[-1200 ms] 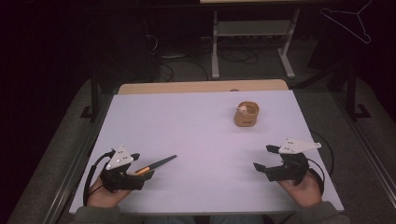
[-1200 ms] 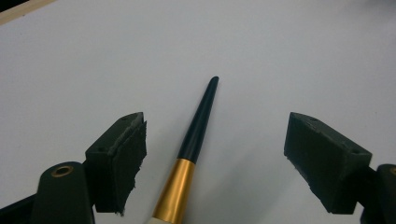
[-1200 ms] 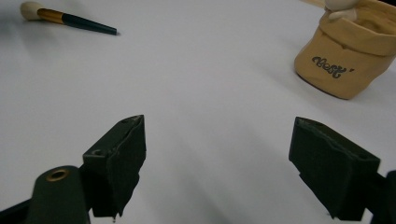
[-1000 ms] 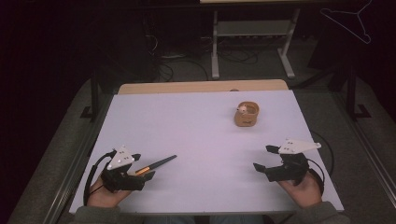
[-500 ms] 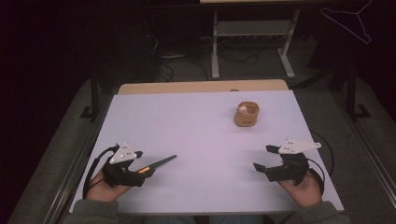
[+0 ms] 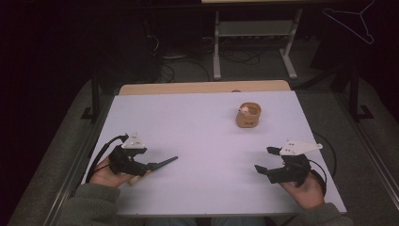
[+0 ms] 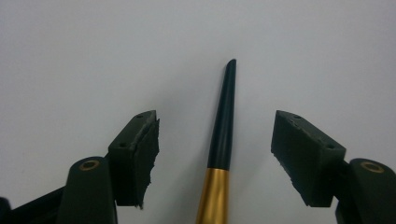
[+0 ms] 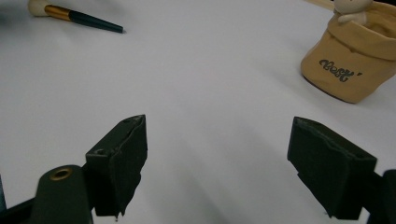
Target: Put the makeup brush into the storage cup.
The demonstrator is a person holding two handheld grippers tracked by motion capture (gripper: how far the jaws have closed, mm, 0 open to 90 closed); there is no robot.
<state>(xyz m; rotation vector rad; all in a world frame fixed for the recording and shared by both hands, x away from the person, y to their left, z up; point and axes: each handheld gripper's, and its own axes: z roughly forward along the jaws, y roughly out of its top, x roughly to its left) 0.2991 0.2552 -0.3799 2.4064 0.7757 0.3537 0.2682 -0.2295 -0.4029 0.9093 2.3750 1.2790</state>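
Observation:
A makeup brush (image 6: 162, 164) with a dark green handle, gold ferrule and cream head lies on the white table (image 6: 202, 132) at the front left. My left gripper (image 6: 143, 167) sits over it, and its jaws have just been closing. In the left gripper view the handle (image 7: 223, 135) runs between the pads with a gap on both sides, so nothing is gripped. My right gripper (image 6: 265, 159) rests at the front right, open and empty (image 8: 217, 144). From there the brush (image 8: 79, 17) shows far off.
A small tan pouch (image 6: 248, 116) with a little figure in it stands at the back right, also seen in the right gripper view (image 8: 348, 65). A wooden strip (image 6: 202, 87) edges the table's far side. Stand legs and cables lie on the floor beyond.
My left gripper has shifted a little away from the person and to the right over the brush. The brush and the right gripper have stayed put.

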